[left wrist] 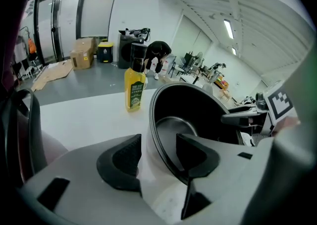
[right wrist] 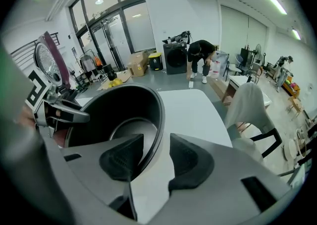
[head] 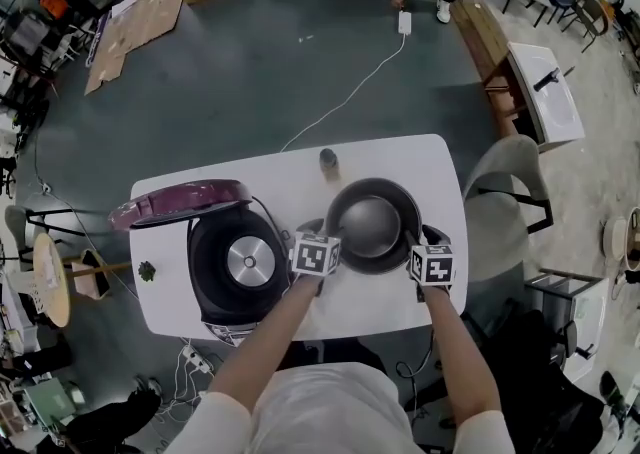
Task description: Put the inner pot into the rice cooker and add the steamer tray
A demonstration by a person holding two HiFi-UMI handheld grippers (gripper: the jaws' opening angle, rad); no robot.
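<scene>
The inner pot (head: 372,222) sits on the white table (head: 420,157), just to the right of the rice cooker (head: 240,264), whose maroon lid (head: 180,202) stands open. The cooker's well holds no pot, only its round heating plate.

The left gripper (left wrist: 158,152) straddles the pot's near-left rim with one jaw outside the wall and one inside. The jaws stand apart, with a sliver of space on each side of the rim, so they are not clamped on it.

The right gripper (right wrist: 156,154) does the same at the opposite rim (inner jaw over the dark interior, outer jaw over the tabletop). Its jaws are also parted around the edge, though the gap there is narrow.

A yellow oil bottle (left wrist: 134,89) stands upright on the table behind the pot, near it but apart. A grey chair (head: 510,177) is at the table's right end.
</scene>
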